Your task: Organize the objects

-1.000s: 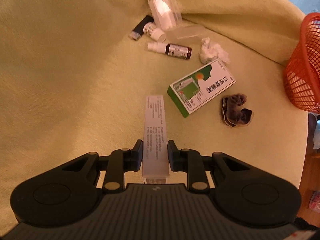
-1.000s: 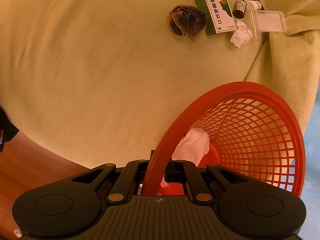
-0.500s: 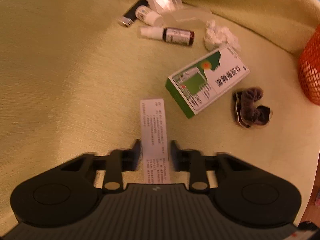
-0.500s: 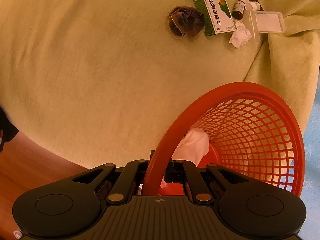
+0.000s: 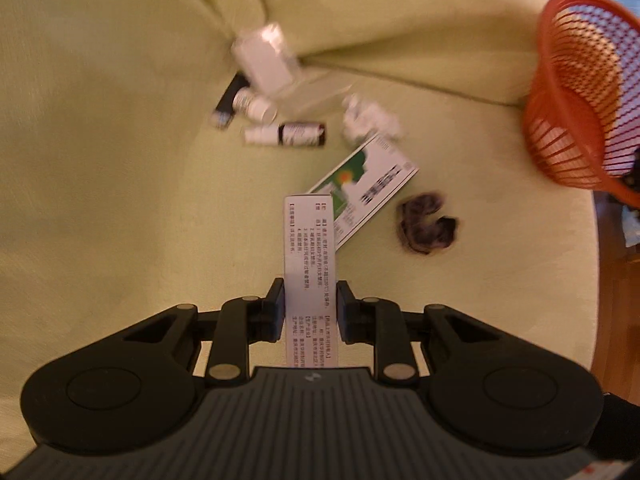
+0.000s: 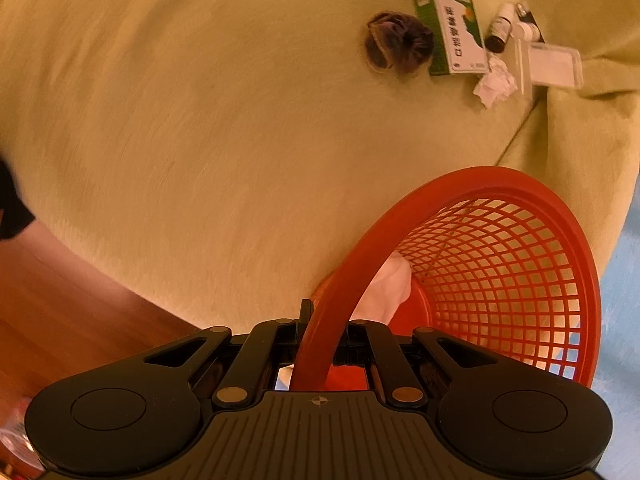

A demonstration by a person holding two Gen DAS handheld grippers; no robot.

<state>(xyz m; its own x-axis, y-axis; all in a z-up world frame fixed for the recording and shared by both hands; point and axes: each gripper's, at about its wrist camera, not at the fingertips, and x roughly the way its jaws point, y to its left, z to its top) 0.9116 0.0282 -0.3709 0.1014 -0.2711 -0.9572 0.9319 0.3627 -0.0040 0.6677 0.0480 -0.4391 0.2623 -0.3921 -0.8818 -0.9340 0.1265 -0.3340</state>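
Progress: early, by my read. The red basket (image 6: pixel 500 280) holds only something white, tissue or cloth, can't tell which. Right hand-held gripper (image 6: pixel 320 332) is clamped on the basket rim, at the edge of the green sofa cushion (image 6: pixel 200 140). Left hand-held gripper (image 5: pixel 310 308) is clamped on a narrow white box (image 5: pixel 310 264) with printed text, held above the cushion and not yet in the basket.

Left to sort, all on the cushion and well apart from the basket: green-and-white medicine box (image 5: pixel 372 184), clear plastic case (image 5: pixel 266 60), dark hair scrunchie (image 5: pixel 426 228), crumpled tissue (image 5: pixel 368 120), brown dropper bottle (image 5: pixel 288 135), small white bottle (image 5: pixel 254 104), thin dark stick (image 5: pixel 228 104).

Hard to read: the left view is motion-blurred, so labels are illegible and the dark stick is unidentifiable. The basket's bottom is mostly hidden behind its rim.
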